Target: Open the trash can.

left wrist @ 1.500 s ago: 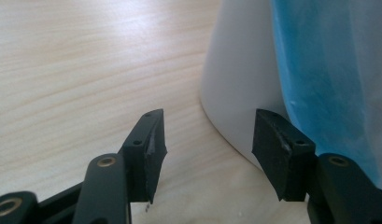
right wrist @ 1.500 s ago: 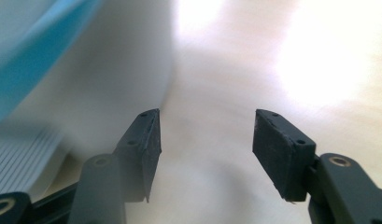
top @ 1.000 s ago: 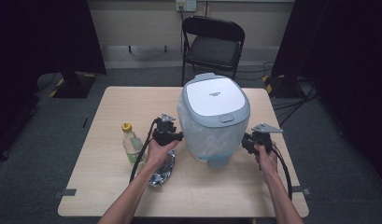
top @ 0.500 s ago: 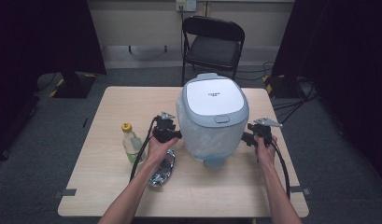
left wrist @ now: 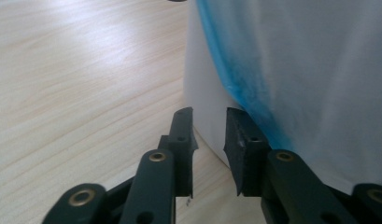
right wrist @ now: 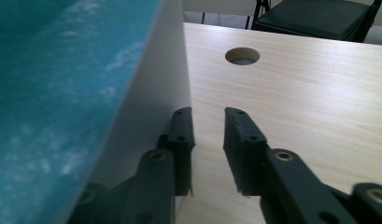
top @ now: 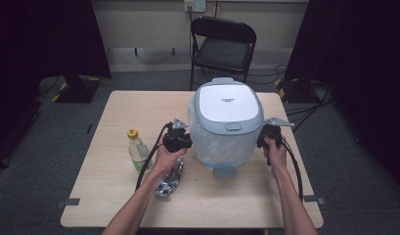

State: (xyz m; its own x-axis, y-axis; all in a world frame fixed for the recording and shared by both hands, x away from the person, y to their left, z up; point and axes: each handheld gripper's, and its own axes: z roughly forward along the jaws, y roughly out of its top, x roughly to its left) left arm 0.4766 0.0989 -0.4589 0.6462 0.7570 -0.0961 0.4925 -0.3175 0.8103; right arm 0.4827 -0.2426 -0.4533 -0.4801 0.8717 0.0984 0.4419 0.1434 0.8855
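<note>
Bottle [top: 137, 149] and foil [top: 169, 178] flank left gripper [top: 184, 142]; both grippers' jaws narrowly apart, empty.

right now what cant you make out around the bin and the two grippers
- High view: whether the left gripper or right gripper touches the lidded bin; too small.
- High view: bin's base, hidden by its blue liner bag.
- High view: crumpled foil wrapper, partly under the left forearm.

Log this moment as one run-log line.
left tool: beside white lidded bin with blue liner, jaws just closing, nothing between | right tool: at bin's other side, same | clear yellow-capped bottle: upright
</note>
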